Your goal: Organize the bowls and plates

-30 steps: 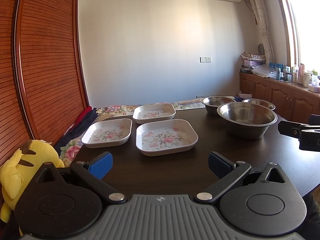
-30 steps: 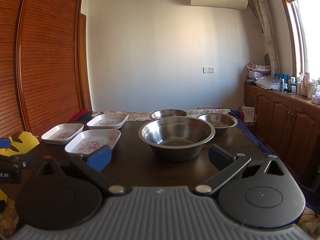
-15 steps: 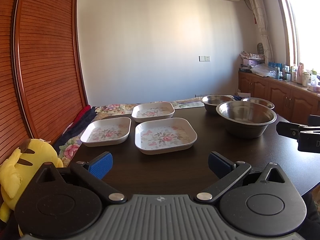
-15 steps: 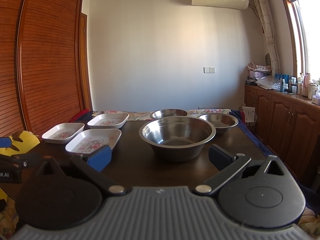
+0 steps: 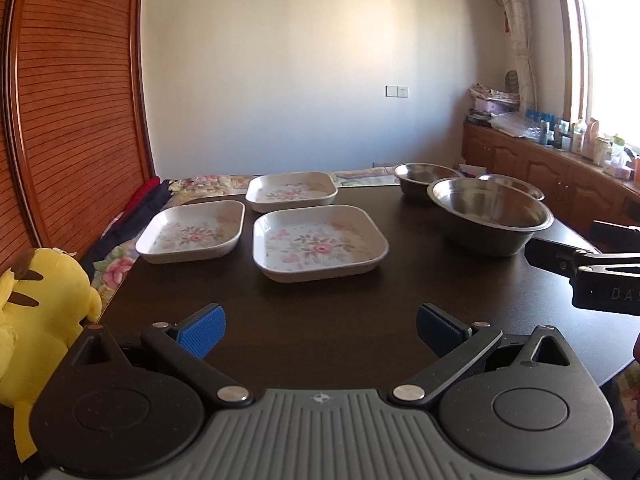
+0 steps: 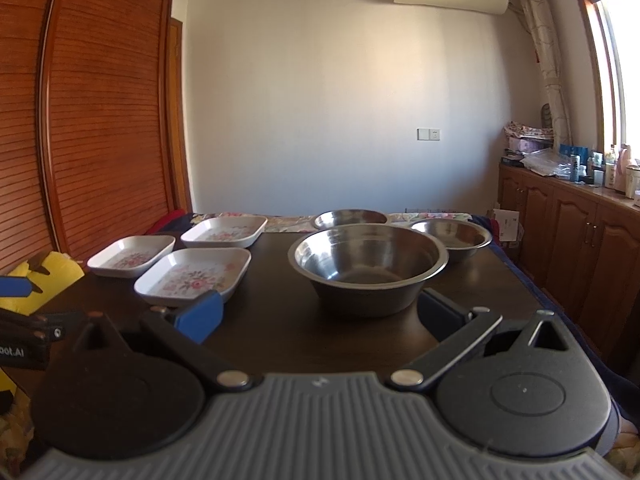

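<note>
Both claws hang wide and empty over the near desk (image 5: 320, 340): ahead of the left claw (image 5: 320, 326) lies the nearest floral plate (image 5: 320, 246), likely light, stiff and slick, best pinched by its raised rim, squarish with no clear long axis, while the large steel bowl (image 6: 368, 266) sits upright just beyond the right claw (image 6: 320, 312).

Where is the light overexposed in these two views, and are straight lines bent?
Left wrist view: the window at upper right is blown out white; the wooden door bows outward. Right wrist view: the window glares too; the large steel bowl shows soft reflections.
</note>
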`<state>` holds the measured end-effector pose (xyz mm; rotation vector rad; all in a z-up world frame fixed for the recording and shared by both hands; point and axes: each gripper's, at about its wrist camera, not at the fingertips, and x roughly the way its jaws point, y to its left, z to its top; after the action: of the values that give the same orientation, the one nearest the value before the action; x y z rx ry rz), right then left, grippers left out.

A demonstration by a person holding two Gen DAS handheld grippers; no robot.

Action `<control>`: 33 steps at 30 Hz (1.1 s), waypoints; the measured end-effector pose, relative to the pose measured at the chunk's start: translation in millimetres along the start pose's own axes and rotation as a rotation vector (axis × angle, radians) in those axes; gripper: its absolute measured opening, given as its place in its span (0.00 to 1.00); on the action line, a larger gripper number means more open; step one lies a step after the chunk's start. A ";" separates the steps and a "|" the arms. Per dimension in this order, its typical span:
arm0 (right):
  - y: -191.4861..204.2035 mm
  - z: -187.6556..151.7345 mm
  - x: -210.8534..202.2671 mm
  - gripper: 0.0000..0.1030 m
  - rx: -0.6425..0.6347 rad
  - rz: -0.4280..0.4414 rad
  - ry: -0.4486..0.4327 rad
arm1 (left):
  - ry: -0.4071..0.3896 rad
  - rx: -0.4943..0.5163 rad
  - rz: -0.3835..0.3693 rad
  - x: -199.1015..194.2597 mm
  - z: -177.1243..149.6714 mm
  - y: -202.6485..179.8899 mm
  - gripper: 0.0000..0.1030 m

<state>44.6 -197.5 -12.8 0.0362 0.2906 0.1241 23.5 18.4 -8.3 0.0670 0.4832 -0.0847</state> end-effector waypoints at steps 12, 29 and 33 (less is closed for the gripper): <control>25.7 11.2 34.7 1.00 -0.076 0.093 0.024 | 0.031 0.049 0.072 23.3 14.9 25.5 1.00; 68.5 28.9 109.5 0.85 -0.152 0.254 0.123 | 0.031 0.040 0.049 79.0 43.5 84.8 0.94; 75.1 28.2 125.3 0.79 -0.162 0.268 0.157 | 0.056 0.027 -0.004 95.8 44.5 86.8 0.82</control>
<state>163.0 -107.6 -17.4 -0.0962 0.4311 0.4177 136.9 94.7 -9.9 0.0953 0.5379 -0.0932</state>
